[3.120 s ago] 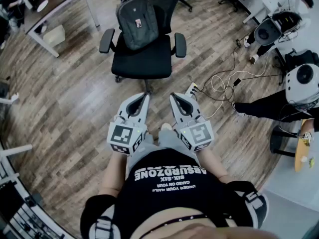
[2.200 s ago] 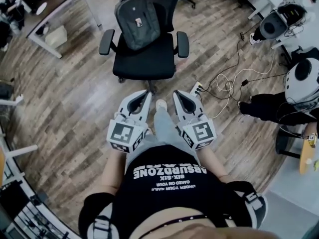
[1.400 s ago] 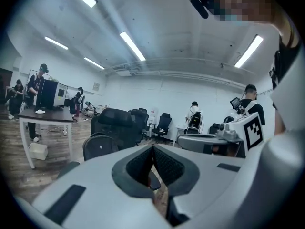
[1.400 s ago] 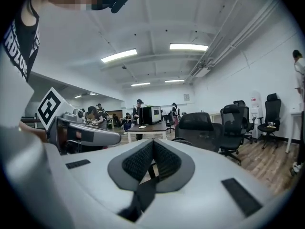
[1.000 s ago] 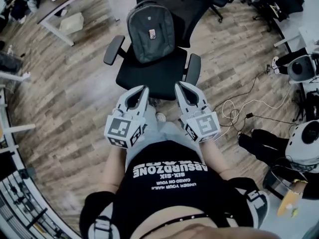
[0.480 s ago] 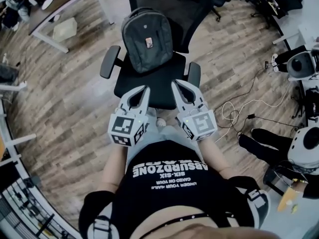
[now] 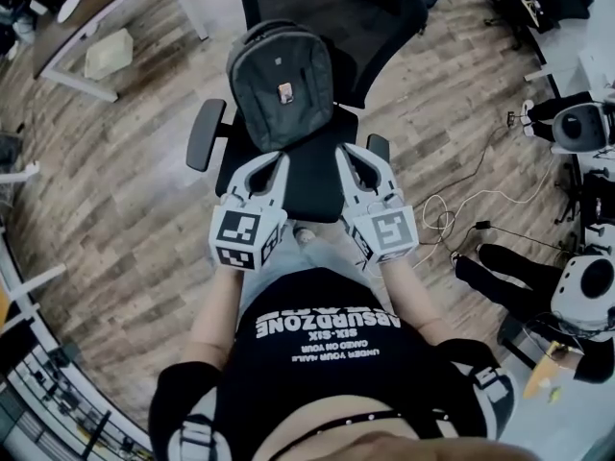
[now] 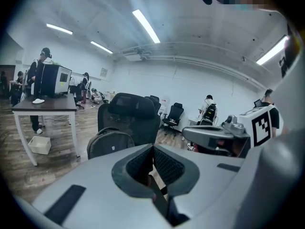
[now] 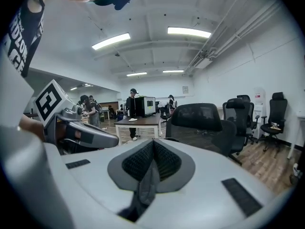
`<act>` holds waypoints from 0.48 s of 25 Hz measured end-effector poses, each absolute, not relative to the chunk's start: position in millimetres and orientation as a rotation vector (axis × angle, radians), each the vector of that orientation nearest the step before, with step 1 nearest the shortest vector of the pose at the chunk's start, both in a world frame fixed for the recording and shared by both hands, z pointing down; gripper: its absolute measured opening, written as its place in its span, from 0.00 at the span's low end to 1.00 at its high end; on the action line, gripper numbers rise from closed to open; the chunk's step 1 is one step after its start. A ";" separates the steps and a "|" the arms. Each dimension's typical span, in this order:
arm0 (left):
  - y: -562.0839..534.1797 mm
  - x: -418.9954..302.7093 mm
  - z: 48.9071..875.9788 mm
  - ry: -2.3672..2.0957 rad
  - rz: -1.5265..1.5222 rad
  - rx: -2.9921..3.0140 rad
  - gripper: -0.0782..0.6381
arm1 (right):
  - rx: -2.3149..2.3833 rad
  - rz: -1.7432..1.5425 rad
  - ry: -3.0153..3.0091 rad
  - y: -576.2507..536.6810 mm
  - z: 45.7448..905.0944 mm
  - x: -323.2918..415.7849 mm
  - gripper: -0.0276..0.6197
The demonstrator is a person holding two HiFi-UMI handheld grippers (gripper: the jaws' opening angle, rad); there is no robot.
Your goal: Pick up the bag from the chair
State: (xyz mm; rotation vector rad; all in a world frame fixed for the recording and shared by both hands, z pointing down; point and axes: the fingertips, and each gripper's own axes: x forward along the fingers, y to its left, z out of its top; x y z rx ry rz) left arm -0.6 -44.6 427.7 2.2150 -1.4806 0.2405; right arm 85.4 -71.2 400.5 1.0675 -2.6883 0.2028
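Note:
A dark grey backpack (image 7: 280, 84) stands upright on the seat of a black office chair (image 7: 317, 185), leaning on its backrest. In the left gripper view the backpack (image 8: 110, 143) shows just past the jaws, with the chair's backrest (image 8: 129, 113) behind it. My left gripper (image 7: 282, 156) hovers over the seat's front left, its jaws shut and empty. My right gripper (image 7: 342, 148) is level with it over the seat's front right, also shut and empty. Both tips sit just short of the bag's bottom edge. The right gripper view shows the chair's mesh backrest (image 9: 205, 123).
A table (image 7: 91, 22) with a white box (image 7: 108, 54) under it stands far left. Cables and a power strip (image 7: 452, 200) lie on the wood floor at right. A seated person (image 7: 538, 286) and more office chairs (image 9: 276, 113) are at right. People stand round a desk (image 8: 45, 106).
I have walked up to the chair. Both grippers, shut all along, have gone from over the floor to over the seat's front edge, close to the backpack.

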 end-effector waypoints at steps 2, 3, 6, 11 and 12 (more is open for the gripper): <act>-65.8 -7.4 427.0 -1.490 0.251 2.210 0.13 | 1.073 0.201 -2.677 -91.6 404.1 81.4 0.07; -75.0 -11.3 428.1 -1.494 0.263 2.203 0.13 | 1.077 0.190 -2.669 -101.5 405.8 78.6 0.07; -96.7 -24.8 434.0 -1.528 0.301 2.185 0.13 | 1.103 0.131 -2.635 -127.1 410.3 70.0 0.07; -121.6 -42.4 447.4 -1.602 0.369 2.143 0.13 | 1.109 0.115 -2.606 -161.6 420.3 63.8 0.07; -126.8 -45.2 449.7 -1.606 0.377 2.139 0.13 | 1.106 0.101 -2.595 -168.5 423.1 62.6 0.07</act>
